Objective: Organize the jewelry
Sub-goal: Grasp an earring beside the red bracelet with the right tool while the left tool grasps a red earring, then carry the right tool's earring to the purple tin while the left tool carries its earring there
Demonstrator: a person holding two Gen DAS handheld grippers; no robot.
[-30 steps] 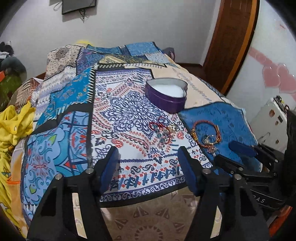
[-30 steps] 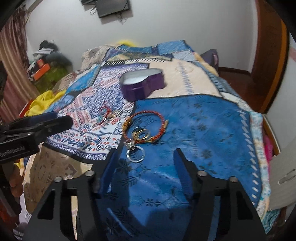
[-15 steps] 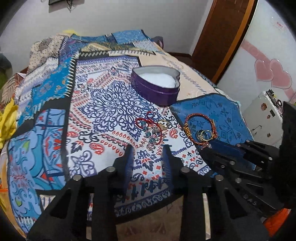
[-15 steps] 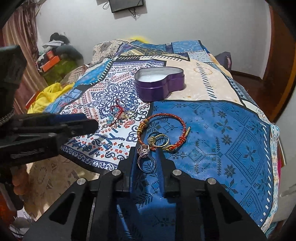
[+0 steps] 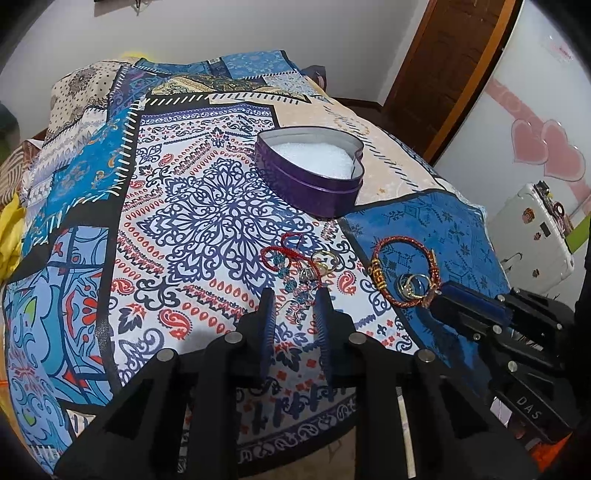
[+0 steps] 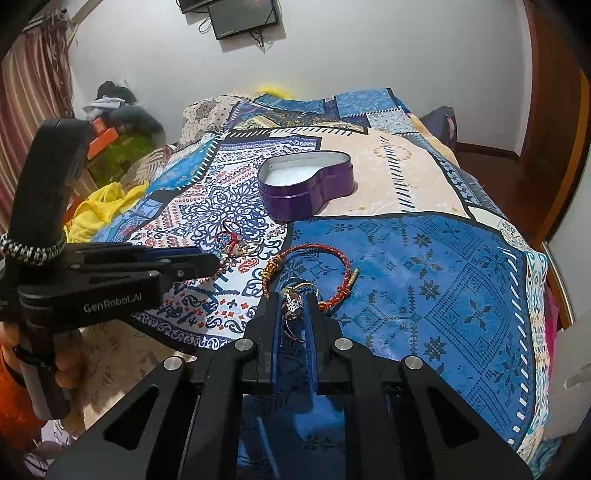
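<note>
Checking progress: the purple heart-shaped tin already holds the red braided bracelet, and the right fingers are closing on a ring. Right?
Not quite. The right wrist view shows the red braided bracelet lying on the blue bedspread, outside the heart-shaped tin. The right gripper does pinch a ring.

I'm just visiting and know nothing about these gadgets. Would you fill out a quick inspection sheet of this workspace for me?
Surface: patchwork bedspread.
Job's things: open purple heart-shaped tin; red braided bracelet; gold rings; red-and-teal beaded tangle.
Clutter: yellow cloth.
Grippers: right hand-held gripper has just closed on a jewelled ring; left hand-held gripper has been closing, straddling the tangle's end, grip unclear.
Cables: dangling under wall screen.
Surroundings: wooden door, white suitcase.
</note>
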